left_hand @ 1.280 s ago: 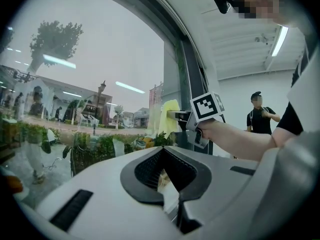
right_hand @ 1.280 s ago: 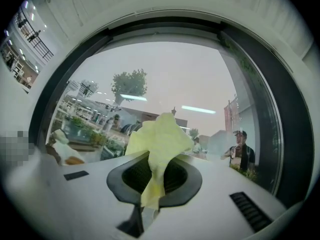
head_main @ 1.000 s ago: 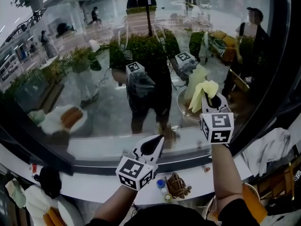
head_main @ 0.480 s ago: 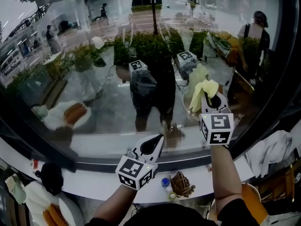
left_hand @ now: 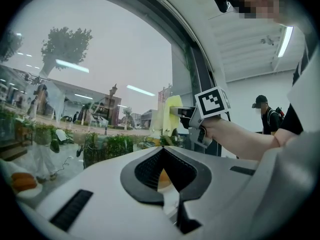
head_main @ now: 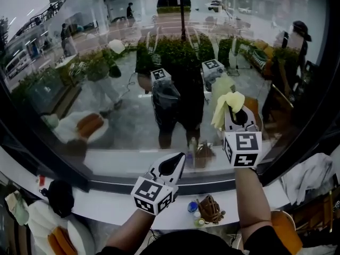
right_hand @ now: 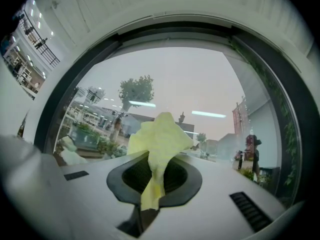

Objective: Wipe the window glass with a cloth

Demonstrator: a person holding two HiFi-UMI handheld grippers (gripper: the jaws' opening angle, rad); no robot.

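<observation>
A large pane of window glass [head_main: 122, 89] fills the head view, mirroring me and both grippers. My right gripper [head_main: 236, 116] is raised close to the glass at the right, shut on a yellow cloth [head_main: 227, 108] whose bunched end sticks up past the jaws. In the right gripper view the yellow cloth [right_hand: 157, 149] stands pinched between the closed jaws, with the window glass [right_hand: 165, 84] just ahead. My left gripper [head_main: 171, 165] hangs lower, near the sill, shut and holding nothing. The left gripper view shows the right gripper [left_hand: 192, 115] and the yellow cloth [left_hand: 170, 113] against the glass.
A white sill [head_main: 106, 206] runs under the dark window frame [head_main: 297, 116]. Small bottles and a brown woven object [head_main: 211, 209] lie on the sill below my hands. A plate with sausages [head_main: 50, 230] sits at lower left, white fabric [head_main: 311, 174] at right.
The right gripper with the cloth has shifted slightly left and up along the glass. The left gripper has stayed put.
</observation>
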